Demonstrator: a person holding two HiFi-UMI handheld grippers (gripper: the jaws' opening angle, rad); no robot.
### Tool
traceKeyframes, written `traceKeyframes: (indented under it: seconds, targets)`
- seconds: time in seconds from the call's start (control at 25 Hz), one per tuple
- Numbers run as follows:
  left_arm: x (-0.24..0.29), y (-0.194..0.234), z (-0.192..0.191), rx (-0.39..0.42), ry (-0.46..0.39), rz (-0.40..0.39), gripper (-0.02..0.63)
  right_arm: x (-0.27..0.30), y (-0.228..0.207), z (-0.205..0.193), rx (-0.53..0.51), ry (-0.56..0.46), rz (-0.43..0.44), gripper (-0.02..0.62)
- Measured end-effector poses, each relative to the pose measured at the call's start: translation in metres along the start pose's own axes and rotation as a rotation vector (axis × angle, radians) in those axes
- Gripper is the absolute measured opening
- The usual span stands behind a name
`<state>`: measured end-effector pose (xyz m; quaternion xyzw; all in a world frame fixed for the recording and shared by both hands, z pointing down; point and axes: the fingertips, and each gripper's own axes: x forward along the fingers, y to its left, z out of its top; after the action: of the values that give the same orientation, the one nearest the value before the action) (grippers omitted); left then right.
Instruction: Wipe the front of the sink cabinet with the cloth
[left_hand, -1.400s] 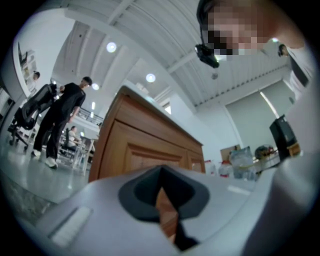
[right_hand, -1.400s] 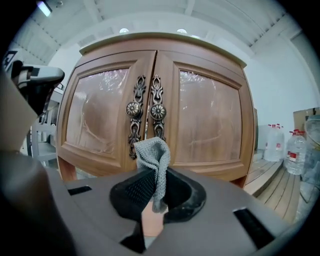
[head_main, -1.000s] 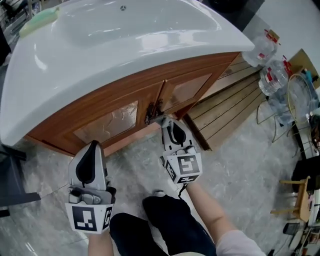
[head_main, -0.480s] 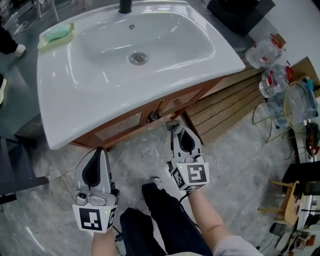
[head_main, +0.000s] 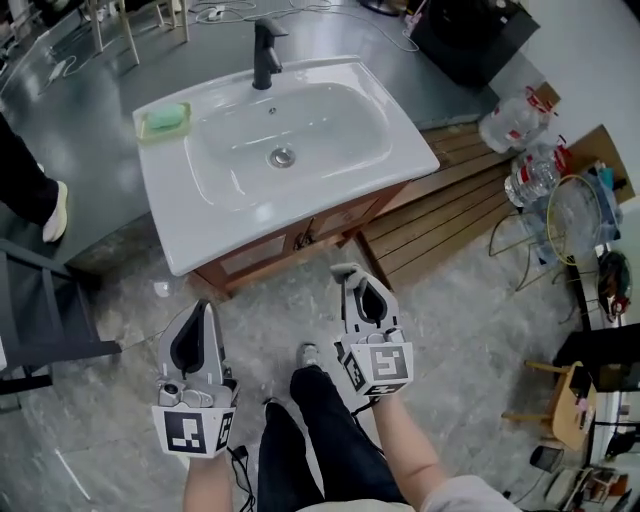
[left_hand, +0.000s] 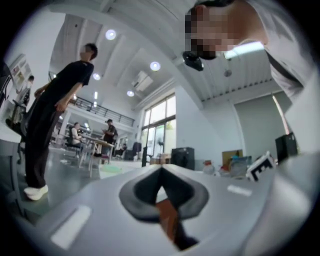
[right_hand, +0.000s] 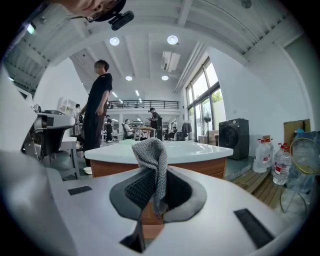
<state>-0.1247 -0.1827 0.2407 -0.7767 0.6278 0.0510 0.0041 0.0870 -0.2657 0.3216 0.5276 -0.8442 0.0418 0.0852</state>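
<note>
The cloth (right_hand: 152, 161), a grey knitted piece, is pinched in the right gripper (head_main: 349, 272). Its 2 jaws are closed narrow on the cloth's middle, and the top end folds over above the tips while a strip hangs down between them. That hold leaves loose fabric out front, which suits pressing it flat against a panel.

The left gripper (head_main: 201, 306) sits at lower left of the head view. Its jaws are together with nothing between them. It probably has no job here beyond staying out of the way.

The cabinet (head_main: 300, 238) sits in the middle of the head view under the white sink (head_main: 190, 245). Only a thin band of its brown front with 2 doors shows below the overhanging rim, because the camera looks down from high above. In the right gripper view the cabinet front stands ahead of the cloth and apart from it, so no wiping contact is being made.

Both grippers are low in the frame, above the person's dark trouser legs (head_main: 325, 430). To wipe, the right gripper would need to go forward and down under the rim. The overhang could make the upper part of the front awkward to reach.

A black tap (head_main: 265, 52) and a green sponge (head_main: 165, 120) sit on the sink. Wooden slats (head_main: 450, 215) and water bottles (head_main: 515, 120) lie at the right.
</note>
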Motion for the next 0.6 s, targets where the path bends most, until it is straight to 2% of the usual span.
traceKeyframes:
  seconds: [0.28,0.6]
  targets:
    - [-0.029,-0.01,0.078,-0.007,-0.023,0.003,0.005,-0.054,0.012,0.073,-0.012,0.009,0.002,0.04]
    - [-0.059,-0.012,0.15,-0.008,-0.082,0.035,0.005,-0.094,0.027,0.136,-0.01,-0.007,0.056,0.04]
